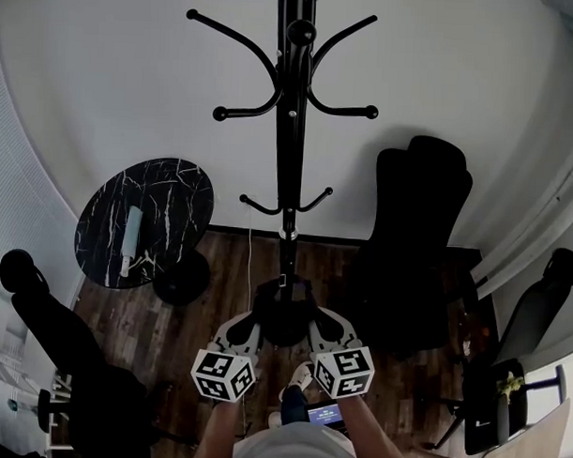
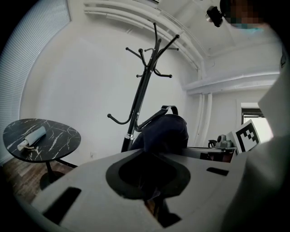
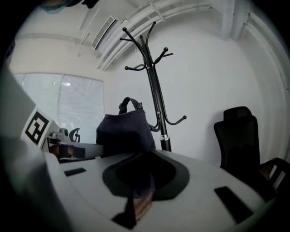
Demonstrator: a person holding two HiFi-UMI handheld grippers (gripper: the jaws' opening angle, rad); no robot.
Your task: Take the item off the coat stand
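A dark navy bag (image 1: 284,312) hangs between my two grippers, low in front of the black coat stand (image 1: 290,130) and clear of its lower hooks. My left gripper (image 1: 257,322) is shut on the bag's left side. My right gripper (image 1: 313,320) is shut on its right side. In the left gripper view the bag (image 2: 162,131) bulges past the shut jaws, its handle loop standing up, with dark cloth pinched at the left gripper (image 2: 152,195). In the right gripper view the bag (image 3: 124,129) sits likewise, a fold of cloth nipped in the right gripper (image 3: 141,195).
A round black marble table (image 1: 175,196) stands left of the stand with a pale folded item (image 1: 130,235) on it. A black office chair (image 1: 413,247) is on the right. More chairs sit at the lower left (image 1: 57,337) and far right (image 1: 537,307). White wall lies behind.
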